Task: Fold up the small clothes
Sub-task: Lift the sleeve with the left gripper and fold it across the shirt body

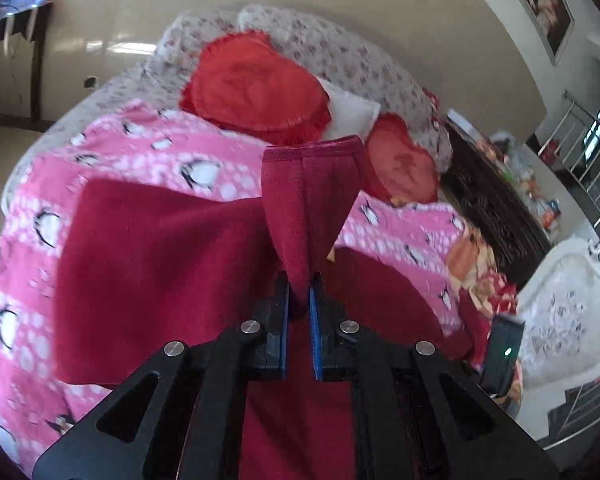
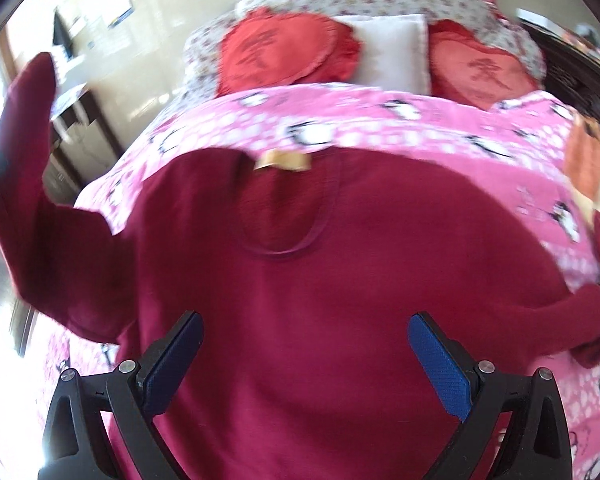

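Clearly, one maroon sweater (image 2: pixel 300 280) is being handled; it's lying front-up on the pink penguin blanket (image 2: pixel 380 128) covering the bed, w/ neckline and tan label (image 2: pixel 282 161) facing the pillows. It's judged to be soft, light, limp knit: no stiffness, prob. not slippery, not fragile, so it's likely sagging and dragging wherever it isn't being supported. Best holds are judged to be cuffs, hem corners and shoulder seams, where doubled fabric is giving the pads something to bite.

One sleeve is being lifted by the left gripper (image 1: pixel 300 292): the pads are closed tight on the sleeve just below the cuff (image 1: pixel 312 152), which is sticking up past the fingertips. In the right wrist view this same sleeve is being seen raised at the left edge, blurred. The other sleeve (image 2: pixel 596 312) is lying out to the right on the blanket.

The right gripper (image 2: pixel 304 352) is being held wide open over the sweater's lower body, gripping nothing; contact w/ fabric can't be told.

Counted: 1 sweater, 2 sleeves, 2 red round cushions (image 2: pixel 288 48), 1 white pillow (image 2: pixel 392 40), 1 blanket. Beyond the bed, a dark side cabinet (image 1: pixel 496 200) w/ clutter is being seen.
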`<state>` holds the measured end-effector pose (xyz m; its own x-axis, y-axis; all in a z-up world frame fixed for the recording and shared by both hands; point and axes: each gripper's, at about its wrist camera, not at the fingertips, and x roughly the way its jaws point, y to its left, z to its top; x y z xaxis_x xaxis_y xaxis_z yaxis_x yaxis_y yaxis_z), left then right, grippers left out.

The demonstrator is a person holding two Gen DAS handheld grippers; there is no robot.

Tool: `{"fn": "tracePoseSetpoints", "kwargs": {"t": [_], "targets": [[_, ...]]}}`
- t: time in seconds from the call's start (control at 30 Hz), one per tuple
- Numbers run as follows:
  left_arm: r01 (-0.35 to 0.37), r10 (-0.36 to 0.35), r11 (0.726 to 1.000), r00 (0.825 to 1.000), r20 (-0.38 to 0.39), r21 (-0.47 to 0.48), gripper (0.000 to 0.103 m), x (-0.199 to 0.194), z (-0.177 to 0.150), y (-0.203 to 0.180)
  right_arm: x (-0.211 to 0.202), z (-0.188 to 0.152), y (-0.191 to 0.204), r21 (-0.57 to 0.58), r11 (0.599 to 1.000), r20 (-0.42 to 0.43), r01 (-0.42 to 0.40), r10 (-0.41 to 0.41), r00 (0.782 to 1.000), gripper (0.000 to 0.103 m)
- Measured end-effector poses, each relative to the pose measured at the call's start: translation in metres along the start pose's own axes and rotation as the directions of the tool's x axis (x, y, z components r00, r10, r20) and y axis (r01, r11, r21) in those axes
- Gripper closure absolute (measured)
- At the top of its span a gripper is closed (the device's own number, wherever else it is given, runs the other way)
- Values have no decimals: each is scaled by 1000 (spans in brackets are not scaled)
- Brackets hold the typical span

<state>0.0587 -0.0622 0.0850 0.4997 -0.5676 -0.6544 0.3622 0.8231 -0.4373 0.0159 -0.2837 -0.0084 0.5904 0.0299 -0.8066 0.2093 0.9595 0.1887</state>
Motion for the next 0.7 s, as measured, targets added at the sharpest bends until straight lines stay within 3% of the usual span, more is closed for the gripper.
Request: {"fn": "tracePoseSetpoints", "kwargs": {"t": [0.1,0.2,0.27,0.33,0.4,0.53,0.63,0.7], "targets": [[-14,18,999,995,-103,36,95,58,-37,-21,-5,0,-31,60,997,7,39,-40,999,1],[4,7,999,976,-220,46,95,100,-67,-29,-9,-3,-65,129,989,-6,75,-75,997,1],[-13,35,997,959,-280,79,95,113,-81,-37,-10,-5,-77,149,986,-12,77,-76,997,1],[-2,35,994,955,-295,111,94,108,-84,-42,-13,-4,-81,149,986,-6,71,-71,997,1],[-1,44,989,959,-281,149,84,90,-83,-46,-14,-3,-81,147,988,9,41,-43,999,1],[-1,30,984,987,-159,180,39,31,-76,-40,-10,-1,-72,144,989,16,-34,32,999,1],[-70,75,980,997,-23,188,33,-7,-68,-23,-1,-1,-59,125,989,3,-79,79,997,1],[-180,175,963,984,46,201,33,-20,-63,-4,5,-3,-50,97,993,-9,-69,71,997,1]]}}
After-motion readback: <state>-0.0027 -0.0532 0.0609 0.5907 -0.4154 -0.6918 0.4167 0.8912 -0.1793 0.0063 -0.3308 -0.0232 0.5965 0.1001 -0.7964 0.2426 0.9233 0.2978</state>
